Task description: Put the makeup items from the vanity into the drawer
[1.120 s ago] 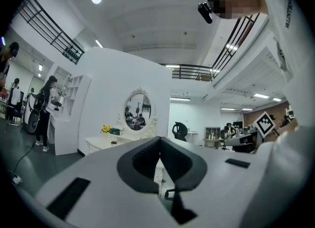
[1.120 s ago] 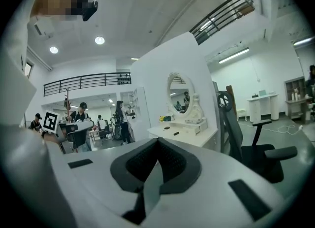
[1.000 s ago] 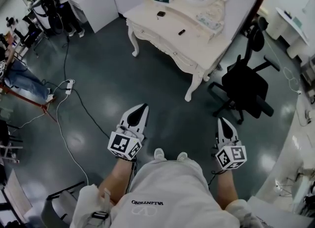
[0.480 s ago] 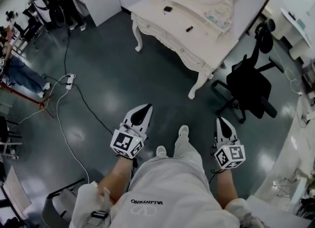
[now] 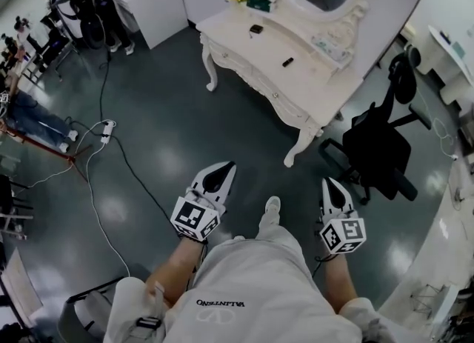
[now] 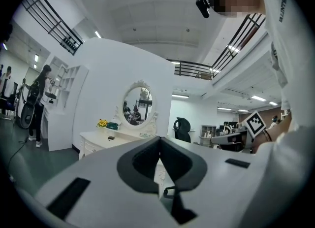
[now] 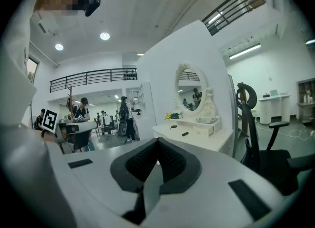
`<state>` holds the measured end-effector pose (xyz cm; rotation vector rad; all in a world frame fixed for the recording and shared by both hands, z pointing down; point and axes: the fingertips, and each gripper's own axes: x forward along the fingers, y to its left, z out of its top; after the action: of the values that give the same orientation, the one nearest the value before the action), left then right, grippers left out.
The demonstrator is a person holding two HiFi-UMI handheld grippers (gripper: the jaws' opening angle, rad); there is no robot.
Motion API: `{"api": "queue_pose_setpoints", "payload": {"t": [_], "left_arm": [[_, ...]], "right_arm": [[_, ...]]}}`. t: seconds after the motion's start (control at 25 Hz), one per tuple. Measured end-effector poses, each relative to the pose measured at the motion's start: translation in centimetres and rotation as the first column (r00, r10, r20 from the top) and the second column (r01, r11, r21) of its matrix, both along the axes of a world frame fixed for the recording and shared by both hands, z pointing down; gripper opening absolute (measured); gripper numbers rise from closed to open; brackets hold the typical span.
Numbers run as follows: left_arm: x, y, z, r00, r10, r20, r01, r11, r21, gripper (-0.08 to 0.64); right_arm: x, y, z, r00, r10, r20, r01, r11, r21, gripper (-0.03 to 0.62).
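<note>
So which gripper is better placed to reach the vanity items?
Neither yet: left gripper and right gripper are both shut, empty and far from the vanity. Slight lean right: the dark items lie straight ahead of it.

Dark makeup items (image 5: 287, 61) (well apart) — on vanity (image 5: 311, 86).

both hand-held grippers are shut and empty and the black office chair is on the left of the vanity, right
Not quite. The head view shows the black office chair standing to the right of the vanity, not the left. The rest holds: the left hand-held gripper and the right hand-held gripper are both shut and empty.
</note>
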<state>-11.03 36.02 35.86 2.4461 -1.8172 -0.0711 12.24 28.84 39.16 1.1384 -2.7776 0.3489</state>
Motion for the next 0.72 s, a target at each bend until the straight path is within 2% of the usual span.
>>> {"api": "queue_pose_setpoints", "payload": {"t": [0.32, 0.72], "left_arm": [[1.7, -10.3, -0.5, 1.000, 0.015, 0.011, -0.015, 1.000, -0.007, 0.002], [4.8, -21.9, 0.1, 1.000, -0.003, 0.016, 0.003, 1.000, -0.025, 0.002]], "right_arm": [[-2.1, -9.6, -0.6, 0.997, -0.081, 0.008, 0.080, 0.997, 0.008, 0.011], [-2.0, -19.0, 0.4, 0.987, -0.158, 0.009, 0.158, 0.987, -0.019, 0.011]]}}
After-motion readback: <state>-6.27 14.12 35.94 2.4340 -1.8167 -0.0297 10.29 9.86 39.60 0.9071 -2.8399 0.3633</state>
